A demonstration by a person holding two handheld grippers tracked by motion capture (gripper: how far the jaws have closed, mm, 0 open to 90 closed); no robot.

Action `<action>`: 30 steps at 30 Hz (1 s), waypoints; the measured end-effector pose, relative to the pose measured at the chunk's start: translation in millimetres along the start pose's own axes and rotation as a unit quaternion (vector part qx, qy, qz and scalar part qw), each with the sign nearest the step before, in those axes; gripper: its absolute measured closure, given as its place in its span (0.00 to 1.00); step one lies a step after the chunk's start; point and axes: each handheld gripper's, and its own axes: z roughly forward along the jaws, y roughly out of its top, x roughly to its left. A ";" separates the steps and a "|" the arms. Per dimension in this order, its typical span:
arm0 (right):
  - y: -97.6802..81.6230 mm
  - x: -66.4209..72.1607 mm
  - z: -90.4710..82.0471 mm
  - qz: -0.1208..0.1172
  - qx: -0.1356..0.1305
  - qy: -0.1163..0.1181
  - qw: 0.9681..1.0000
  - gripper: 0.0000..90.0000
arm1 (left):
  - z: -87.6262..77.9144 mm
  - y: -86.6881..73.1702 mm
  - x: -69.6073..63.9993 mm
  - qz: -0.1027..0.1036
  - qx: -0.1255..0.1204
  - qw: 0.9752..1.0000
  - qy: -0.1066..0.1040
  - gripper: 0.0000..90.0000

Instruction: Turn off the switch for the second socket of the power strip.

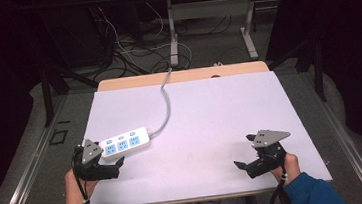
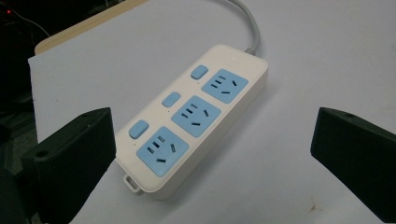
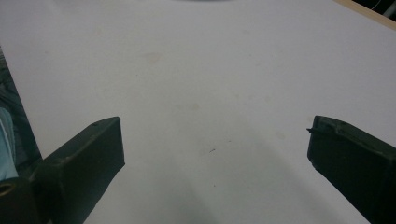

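From the high view, your left claw (image 1: 108,165) sits at the near left of the white tabletop (image 1: 210,114), jaws spread and empty, with the white power strip (image 1: 125,143) just beyond it and slightly toward the middle; the strip's near-left end lies close beside the claw's grey plate, though you cannot tell from here whether they touch. The strip's long axis runs from near-left to far-right across the tabletop, and its grey cord (image 1: 165,103) leaves the far-right end and trails off over the back edge. Your right claw (image 1: 244,158) rests at the near right, also released and holding nothing, well apart from the strip, so the left hand is plainly the nearer one if the strip is what you mean to handle. In the left gripper view, the power strip (image 2: 196,116) lies ahead between the two open jaws, nearer the left jaw, its near corner just beside that jaw's tip; the strip's length runs away from the camera and up to the right, its three blue sockets and three blue buttons facing up, so closing across its width would likely need a small shift toward it. In the right gripper view, the jaws stand wide apart over bare tabletop (image 3: 210,84), with nothing between them.
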 end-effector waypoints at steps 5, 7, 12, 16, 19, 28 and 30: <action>-0.2 0.5 -0.1 0.000 -0.001 -0.003 1.000 0.04 | 3.5 5.2 0.7 -0.001 -0.001 1.000 0.003 0.00; -0.1 0.8 0.1 0.003 0.000 -0.006 1.000 0.04 | 5.6 6.4 1.6 -0.001 0.001 1.000 0.000 0.00; -0.1 0.5 0.5 0.001 0.000 -0.004 1.000 0.04 | 9.8 9.5 4.0 -0.002 0.008 1.000 -0.003 0.00; -0.2 0.7 0.9 0.001 0.002 -0.005 1.000 0.04 | 13.7 12.2 6.7 0.004 0.006 1.000 0.001 0.00; -0.1 0.5 1.1 0.001 0.001 -0.005 1.000 0.04 | 17.3 13.5 8.4 -0.002 0.011 1.000 -0.002 0.00; -0.1 0.6 1.0 0.001 0.002 -0.004 1.000 0.04 | 27.1 18.5 18.2 -0.007 0.020 1.000 0.000 0.00; -0.1 0.5 1.1 0.001 0.001 -0.005 1.000 0.04 | 28.5 19.0 19.1 -0.010 0.020 1.000 0.001 0.00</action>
